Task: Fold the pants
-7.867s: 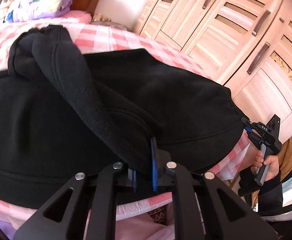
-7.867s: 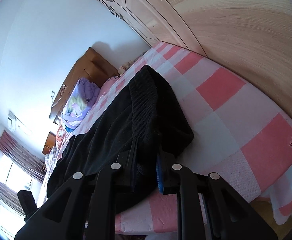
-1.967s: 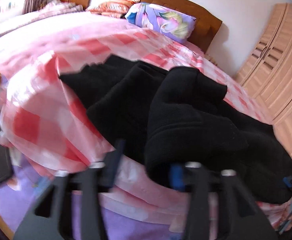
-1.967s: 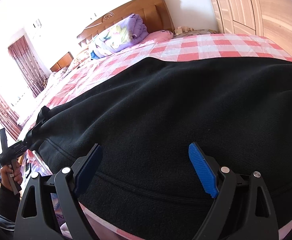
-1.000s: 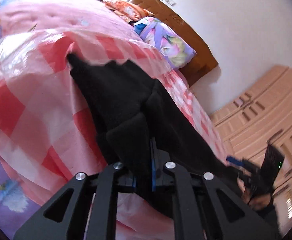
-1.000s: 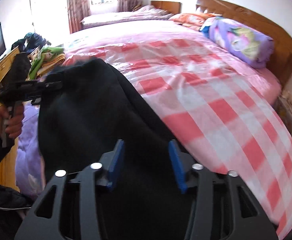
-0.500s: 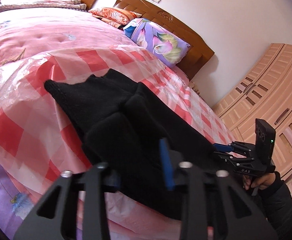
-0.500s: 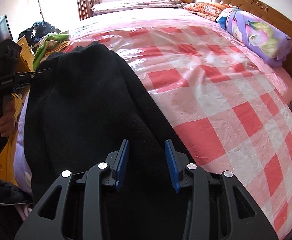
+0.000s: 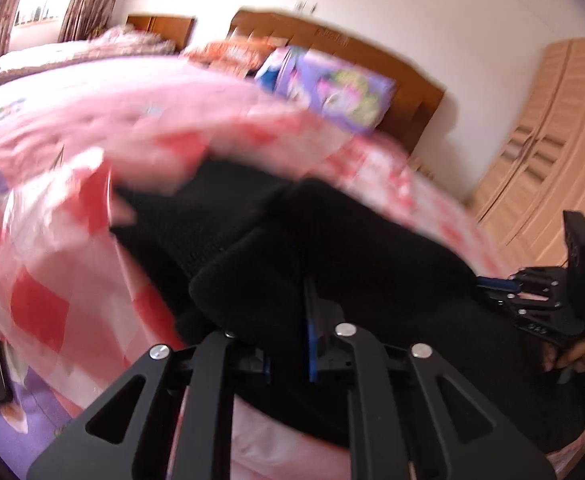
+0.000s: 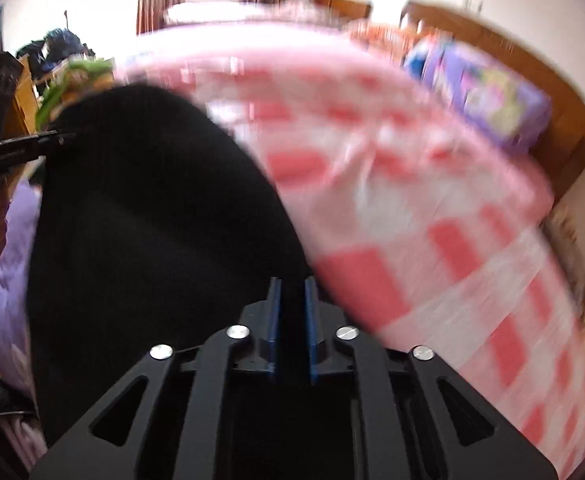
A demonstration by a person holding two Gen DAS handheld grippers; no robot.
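Both tongs, left tongs [image 9: 288, 332] and right tongs [image 10: 291, 320], pinch the black fleece pants [image 9: 372, 256], which lie bunched along the near edge of the pink checked bed [image 9: 72, 256], their long axis running between the two.

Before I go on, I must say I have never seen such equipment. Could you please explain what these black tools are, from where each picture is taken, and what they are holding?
These are two hand-held grippers, each with two blue-padded fingers and a wide-angle camera that looks forward along them. A person holds one in each hand; there is no robot.

One picture comes from the left gripper, the other from the right gripper. Each also sees the other: the right one at the edge of the left view, the left one at the far left of the right view.

Both are shut on black pants, which lie over the near side of a bed with a pink checked cover. A purple flowered pillow lies by the wooden headboard. The pictures are blurred by motion.
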